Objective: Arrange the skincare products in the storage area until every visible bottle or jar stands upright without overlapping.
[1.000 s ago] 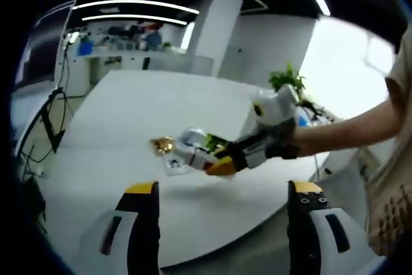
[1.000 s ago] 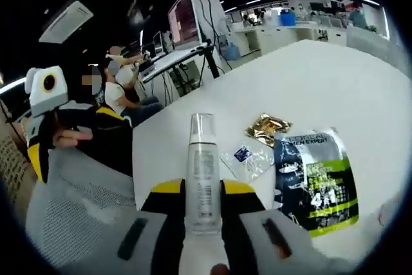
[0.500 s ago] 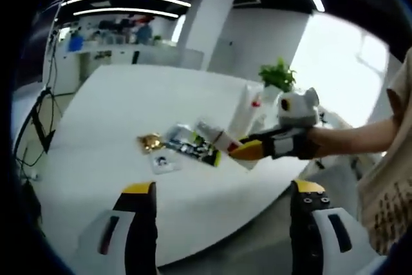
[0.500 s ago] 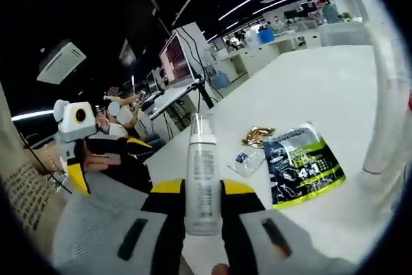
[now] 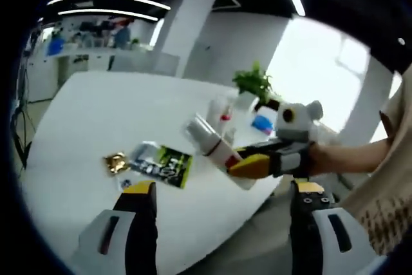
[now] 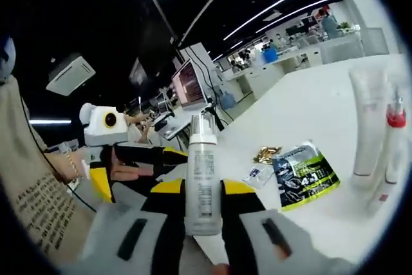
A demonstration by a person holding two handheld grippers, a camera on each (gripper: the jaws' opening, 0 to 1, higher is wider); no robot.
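Note:
My right gripper [image 6: 203, 188] is shut on a clear cylindrical bottle [image 6: 203, 175] with a printed label, held up above the white table [image 6: 309, 94]. In the left gripper view that same gripper [image 5: 243, 158] comes in from the right, and the bottle [image 5: 211, 146] tilts up to the left over the table's near edge. A white tube [image 6: 367, 123] and a slim red-capped bottle [image 6: 391, 152] stand upright at the right. My left gripper [image 5: 223, 189] is open with nothing between its fingers, and it also hangs off the table's edge [image 6: 151, 162].
A dark sachet with green print [image 6: 302, 172], a gold sachet [image 6: 266, 154] and a small clear sachet [image 6: 256, 173] lie flat on the table. A potted plant [image 5: 254, 85] stands at the far edge. Desks, monitors and a seated person [image 6: 132, 120] are behind.
My right gripper has carried the clamped bottle up and to the right, toward the standing tube. Both views have swung, bringing the tube and red-capped bottle further in.

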